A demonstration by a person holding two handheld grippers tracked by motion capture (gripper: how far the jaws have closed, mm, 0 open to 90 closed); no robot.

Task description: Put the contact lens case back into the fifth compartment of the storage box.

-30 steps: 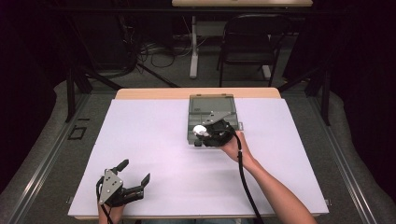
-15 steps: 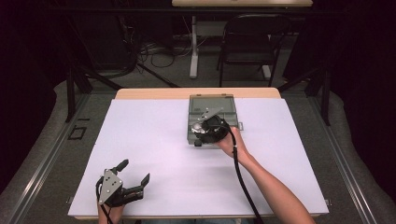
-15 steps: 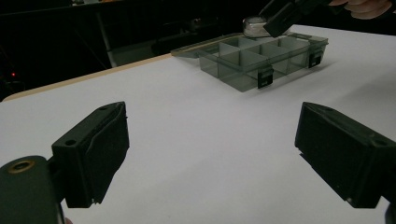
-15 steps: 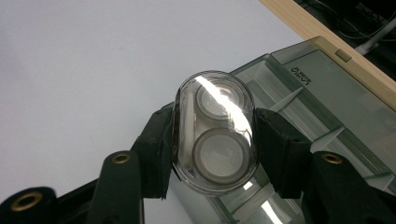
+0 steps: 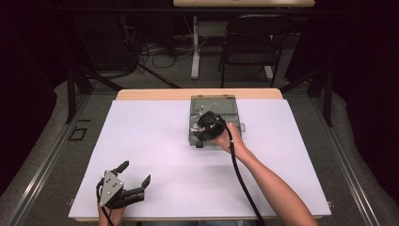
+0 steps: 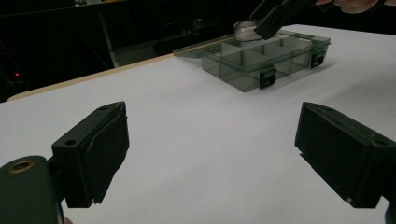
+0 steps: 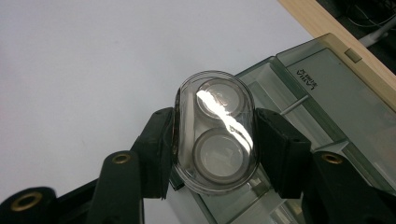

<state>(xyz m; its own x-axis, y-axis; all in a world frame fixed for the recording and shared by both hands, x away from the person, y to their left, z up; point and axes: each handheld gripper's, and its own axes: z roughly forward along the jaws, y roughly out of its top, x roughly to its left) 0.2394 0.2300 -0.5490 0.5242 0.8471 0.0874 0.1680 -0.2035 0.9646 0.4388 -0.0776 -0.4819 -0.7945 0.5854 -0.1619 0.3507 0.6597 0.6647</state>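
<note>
My right gripper (image 7: 215,135) pinched a clear oval capsule (image 7: 215,133) holding two round discs, one at twelve o'clock of the other, above the grey compartment box (image 5: 226,106) whose lid lay open. My left gripper (image 5: 134,176) rested at the table's (image 5: 155,141) seven o'clock, jaws spread, nothing between.

We see our 2 grippers, left gripper (image 5: 136,183) and right gripper (image 7: 215,135), in black; brass-ringed screw holes; grey 3-cornered plate; black trailing cable; bare forearms.
</note>
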